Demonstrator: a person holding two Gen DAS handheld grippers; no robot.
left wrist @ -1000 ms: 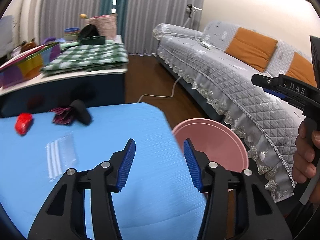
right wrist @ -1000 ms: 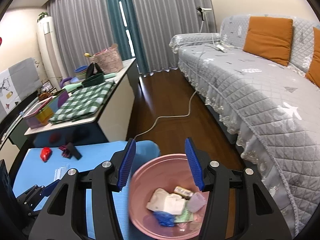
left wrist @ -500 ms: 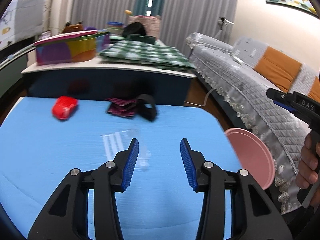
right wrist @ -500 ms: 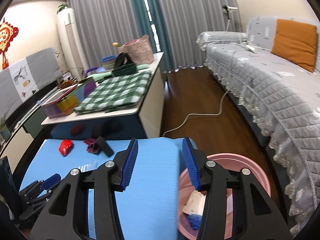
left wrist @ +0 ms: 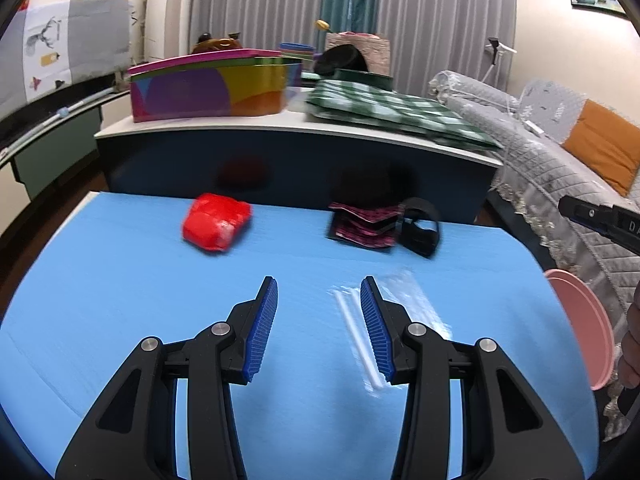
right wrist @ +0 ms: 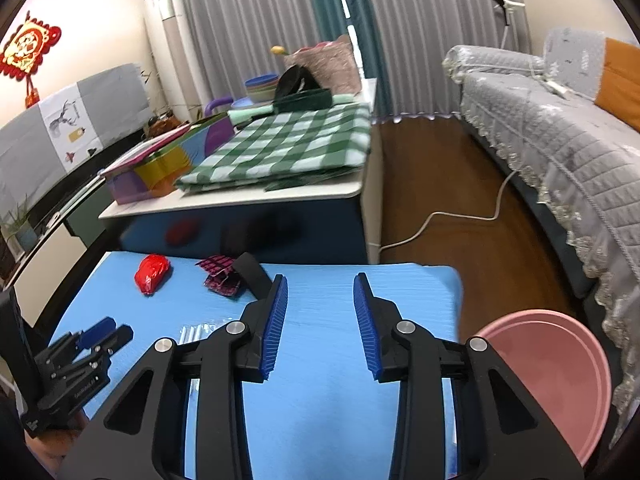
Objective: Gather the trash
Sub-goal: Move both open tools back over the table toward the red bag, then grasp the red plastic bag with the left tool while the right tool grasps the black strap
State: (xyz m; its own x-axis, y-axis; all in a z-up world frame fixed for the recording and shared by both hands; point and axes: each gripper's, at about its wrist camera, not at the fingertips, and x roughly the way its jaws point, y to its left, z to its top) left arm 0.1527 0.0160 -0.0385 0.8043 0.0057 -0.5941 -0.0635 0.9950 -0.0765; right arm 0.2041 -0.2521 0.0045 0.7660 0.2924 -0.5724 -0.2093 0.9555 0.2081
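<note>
Blue mat (left wrist: 120,300) fills the low table, and over it the left gripper (left wrist: 318,320) hangs with jaws apart and empty, having just narrowed a little. A clear packet (left wrist: 400,304) of white sticks lies flat by its right finger, partly under it. Good move here, I'd judge: shift right to straddle the packet, press low, pinch the film's edge, because flat plastic slips. Right gripper (right wrist: 320,320) also empty, jaws apart and just been closing, nothing between them. Further out: red wrapper (left wrist: 216,222), dark foil packets (left wrist: 364,226), a black clip (left wrist: 420,228). Pink bin (right wrist: 560,372) waits off the mat's right edge. Behind, a cluttered cabinet (right wrist: 240,200), grey sofa (right wrist: 560,140), curtains (left wrist: 420,20).
</note>
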